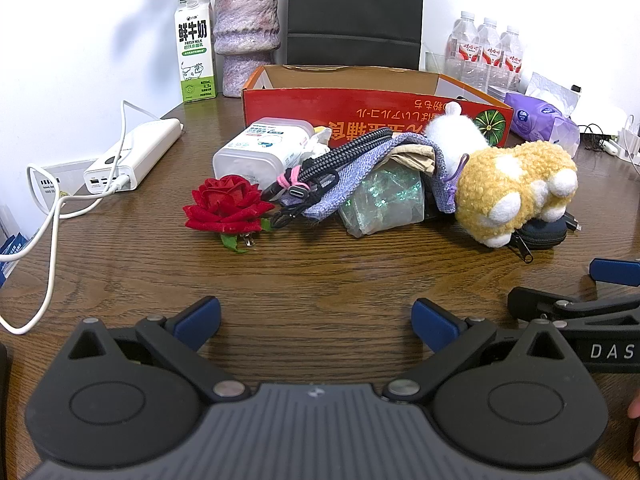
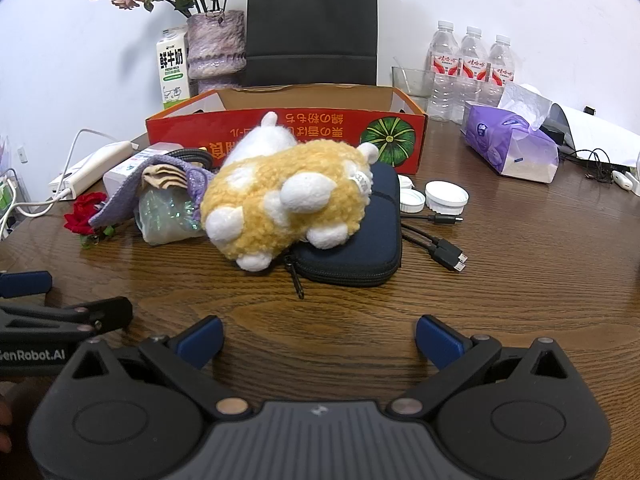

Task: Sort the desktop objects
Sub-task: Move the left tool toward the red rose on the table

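Pile for sorting, mid-table before the red box (image 2: pixel 256 128): plush toy (image 2: pixel 288 196) lying on a dark zip case (image 2: pixel 360 240), knit pouch (image 1: pixel 360 176), cables, red rose (image 1: pixel 228 204). Left gripper (image 1: pixel 316 324) and right gripper (image 2: pixel 320 340) — both spread wide, empty, hovering short of the pile. Suggested handling: take the toy first — it lies uppermost — gripping across its soft body.

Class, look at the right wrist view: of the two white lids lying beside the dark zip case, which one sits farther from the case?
The larger white lid, with the taller ribbed wall, sits farther out; the flatter lid lies between it and the dark zip case.
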